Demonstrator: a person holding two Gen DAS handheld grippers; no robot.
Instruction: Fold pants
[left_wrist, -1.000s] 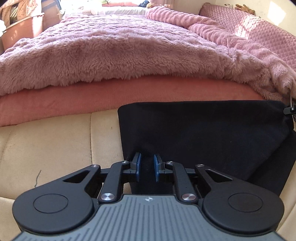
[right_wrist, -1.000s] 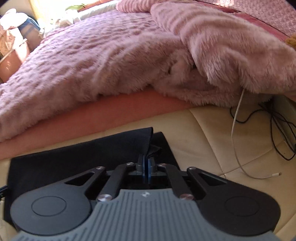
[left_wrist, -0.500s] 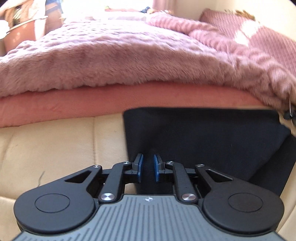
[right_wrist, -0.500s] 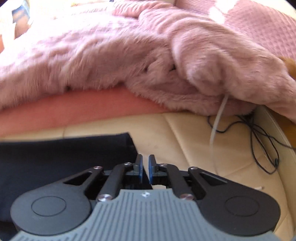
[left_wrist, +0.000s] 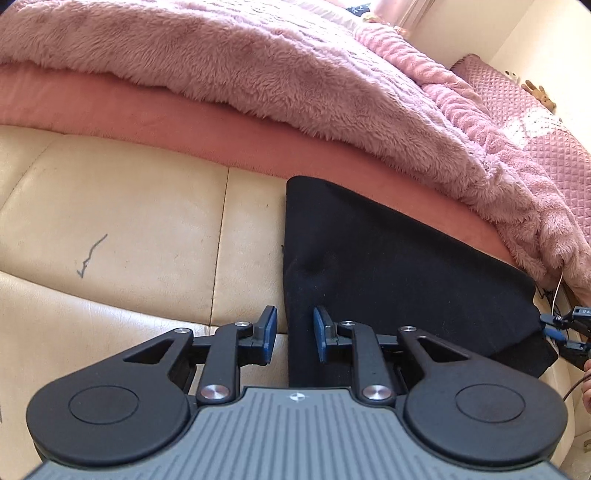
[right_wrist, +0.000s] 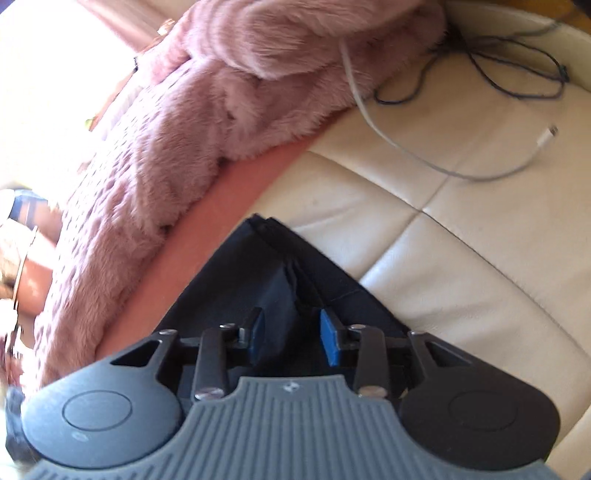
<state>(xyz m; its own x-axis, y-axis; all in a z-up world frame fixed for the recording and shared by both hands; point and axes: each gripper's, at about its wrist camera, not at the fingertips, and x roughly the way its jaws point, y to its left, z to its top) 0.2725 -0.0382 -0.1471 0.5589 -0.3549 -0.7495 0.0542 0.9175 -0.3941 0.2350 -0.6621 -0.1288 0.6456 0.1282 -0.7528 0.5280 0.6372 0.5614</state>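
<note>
The black pants (left_wrist: 388, 266) lie folded flat on the cream leather surface (left_wrist: 129, 221), against the salmon sheet's edge. My left gripper (left_wrist: 294, 334) hovers over their left edge. Its jaws are opening, and the cloth edge runs between the blue pads (left_wrist: 269, 330) without being pressed. In the right wrist view the pants (right_wrist: 255, 280) show stacked layers at their right end. My right gripper (right_wrist: 293, 334) is above a raised crease there, its jaws opening with the pads clear of the cloth. The right gripper (left_wrist: 556, 328) also shows at the pants' right corner.
A fluffy pink blanket (left_wrist: 295, 74) over a salmon sheet (left_wrist: 147, 125) borders the far side. A white charging cable (right_wrist: 406, 155) and dark cords (right_wrist: 517, 77) lie right of the pants. A quilted pink cover (left_wrist: 535, 122) sits at the far right.
Both grippers have rolled, so the views now tilt. The right gripper, shut on the pants' corner a second ago, has let go and spread. The left jaws have widened too.
</note>
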